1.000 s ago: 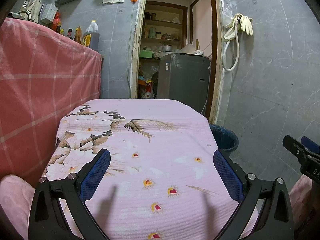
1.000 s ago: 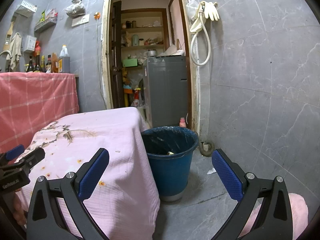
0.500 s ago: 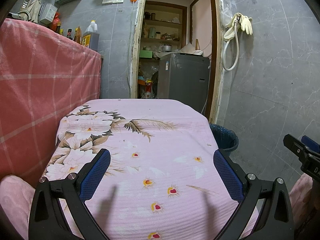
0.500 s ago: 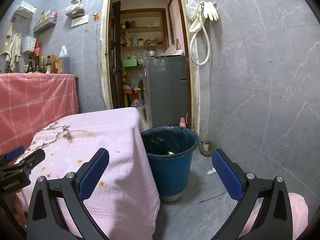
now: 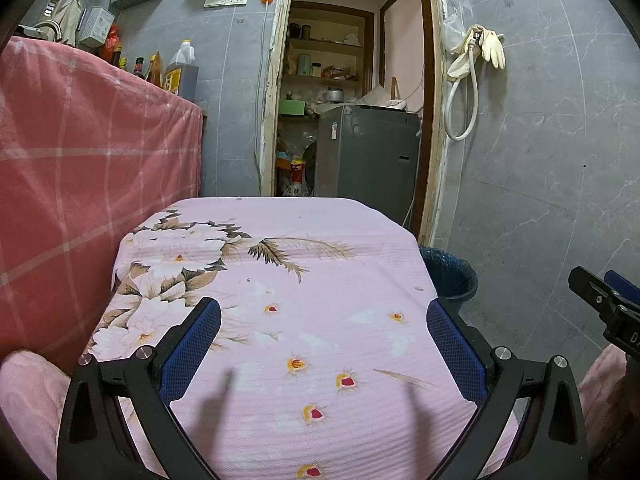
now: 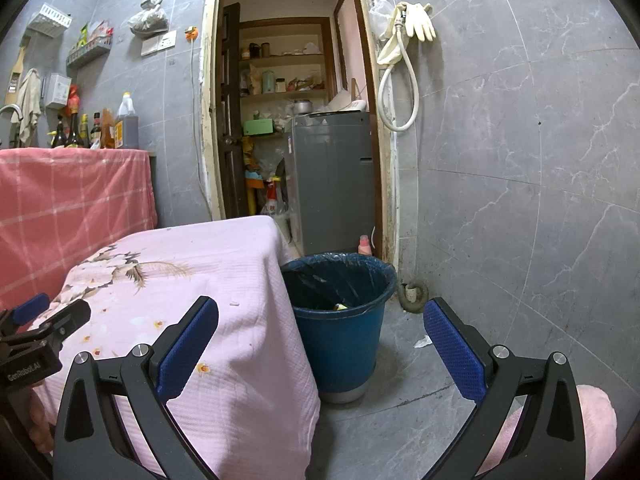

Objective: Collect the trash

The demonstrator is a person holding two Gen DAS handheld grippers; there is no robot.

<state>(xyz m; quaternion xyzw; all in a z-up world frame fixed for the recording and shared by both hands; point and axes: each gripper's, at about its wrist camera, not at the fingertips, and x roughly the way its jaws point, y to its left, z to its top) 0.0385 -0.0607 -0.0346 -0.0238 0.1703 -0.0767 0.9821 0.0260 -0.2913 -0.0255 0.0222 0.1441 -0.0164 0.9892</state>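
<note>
Left black two-finger gripper point(image 5: 323, 336) with blue mesh-textured pads: spread wide, gripping nothing, above a ribbed pink cotton tablecloth point(image 5: 304, 280) printed with pale flowers and brown feathery leaves. Right black two-finger gripper point(image 6: 321, 336), same blue pads: also spread wide and empty-handed, aimed over the table's right edge. On the grey floor just right of the table, a round blue plastic bucket point(image 6: 344, 344) lined with a glossy dark bag; inside, a small yellowish scrap of trash point(image 6: 340, 306). Tiny white crumb point(image 6: 233, 303) on the cloth near the right edge. White paper scrap point(image 6: 422, 343) on the floor right of the bucket.
</note>
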